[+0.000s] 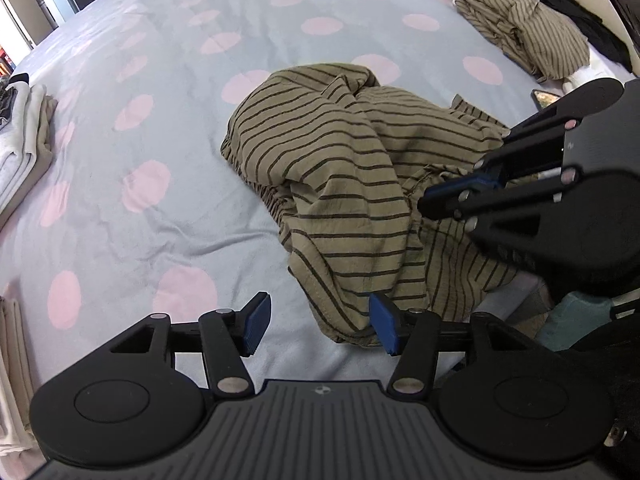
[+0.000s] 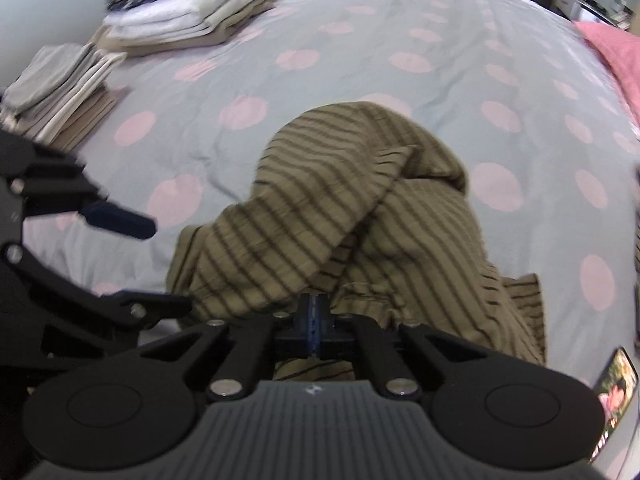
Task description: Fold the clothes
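Note:
An olive garment with dark stripes (image 1: 340, 152) (image 2: 360, 200) lies crumpled in a heap on the grey bedsheet with pink dots (image 1: 160, 80). My left gripper (image 1: 320, 322) is open at the garment's near edge; its right pad touches the hanging hem and nothing sits between the fingers. It shows in the right wrist view as the left gripper (image 2: 148, 264), open beside the heap. My right gripper (image 2: 316, 314) has its blue pads pressed together in a bunched fold of the garment. From the left wrist view, the right gripper (image 1: 430, 200) comes in from the right side.
Folded stacks of pale clothes (image 2: 188, 12) (image 2: 60, 92) (image 1: 24, 140) sit along one bed edge. A second striped garment (image 1: 520, 24) and a black one (image 1: 572, 12) lie at the far right. A phone (image 1: 544, 98) (image 2: 616, 384) rests near the heap. A pink pillow (image 2: 612, 52) lies at the edge.

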A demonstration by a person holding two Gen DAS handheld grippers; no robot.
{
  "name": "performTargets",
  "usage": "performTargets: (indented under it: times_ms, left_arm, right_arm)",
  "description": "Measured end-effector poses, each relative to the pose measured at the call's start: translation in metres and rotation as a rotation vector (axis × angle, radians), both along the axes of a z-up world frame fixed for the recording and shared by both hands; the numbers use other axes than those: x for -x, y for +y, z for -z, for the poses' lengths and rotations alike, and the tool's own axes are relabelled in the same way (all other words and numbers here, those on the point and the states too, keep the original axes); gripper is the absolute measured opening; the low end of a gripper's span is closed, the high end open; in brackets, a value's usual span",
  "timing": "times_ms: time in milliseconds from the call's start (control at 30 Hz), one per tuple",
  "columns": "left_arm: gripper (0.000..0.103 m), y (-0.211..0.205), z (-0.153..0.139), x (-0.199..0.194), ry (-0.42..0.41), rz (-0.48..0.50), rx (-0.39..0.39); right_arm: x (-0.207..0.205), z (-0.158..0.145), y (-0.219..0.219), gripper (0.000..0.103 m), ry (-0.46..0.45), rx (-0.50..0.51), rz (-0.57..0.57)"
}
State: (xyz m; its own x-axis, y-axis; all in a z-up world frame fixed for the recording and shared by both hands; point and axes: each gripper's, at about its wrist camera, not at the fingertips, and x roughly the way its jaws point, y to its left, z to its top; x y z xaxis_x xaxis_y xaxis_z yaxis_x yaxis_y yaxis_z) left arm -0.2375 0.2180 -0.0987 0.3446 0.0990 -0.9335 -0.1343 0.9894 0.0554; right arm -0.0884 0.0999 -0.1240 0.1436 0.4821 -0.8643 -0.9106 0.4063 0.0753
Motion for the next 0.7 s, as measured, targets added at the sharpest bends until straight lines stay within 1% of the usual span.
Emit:
performTargets:
  times_ms: [67,133,233,267,300,333,467,500,533,567,600,633,700]
  left_arm:
    - [0.052,0.001,-0.002,0.001,-0.010,0.004,0.010]
    - [0.052,0.002,-0.003,0.003,-0.015,0.006,0.015]
    - [0.052,0.006,-0.002,0.008,-0.008,-0.010,0.007]
    - [0.052,0.008,-0.001,0.010,0.000,-0.026,0.003]
    - [0.052,0.012,0.000,0.011,0.004,-0.046,0.000]
    - [0.052,0.016,0.001,0.012,0.009,-0.067,-0.002]
    - [0.052,0.031,0.004,0.017,0.025,-0.149,-0.011]
    - [0.052,0.035,0.005,0.019,0.029,-0.170,-0.013]
    - [0.052,0.037,0.005,0.018,0.026,-0.174,-0.015]
    - [0.052,0.039,0.004,0.017,0.022,-0.177,-0.017]
    - [0.052,0.041,0.004,0.016,0.019,-0.180,-0.019]
    - [0.053,0.043,0.004,0.015,0.015,-0.182,-0.021]
    - [0.053,0.047,0.003,0.014,0.008,-0.188,-0.025]
  right_arm:
    - [-0.008,-0.006,-0.005,0.013,0.034,-0.022,0.049]
    - [-0.012,-0.012,-0.008,0.042,0.069,-0.056,0.066]
    - [-0.011,-0.016,-0.002,0.052,0.095,-0.079,0.054]
    - [-0.010,-0.017,0.001,0.055,0.101,-0.083,0.047]
    - [-0.009,-0.017,0.005,0.061,0.107,-0.085,0.041]
    - [-0.008,-0.015,0.010,0.064,0.114,-0.079,0.035]
    - [-0.001,-0.004,0.031,0.065,0.139,-0.053,0.010]
    - [0.002,0.000,0.035,0.064,0.140,-0.044,0.003]
    - [0.005,0.003,0.039,0.057,0.128,-0.034,-0.005]
    - [0.008,0.006,0.042,0.046,0.111,-0.018,-0.008]
    - [0.008,0.009,0.044,0.015,0.099,0.004,-0.006]
    - [0.008,0.012,0.045,0.002,0.089,0.022,-0.002]
    - [-0.002,0.009,0.039,0.001,0.095,0.014,0.020]
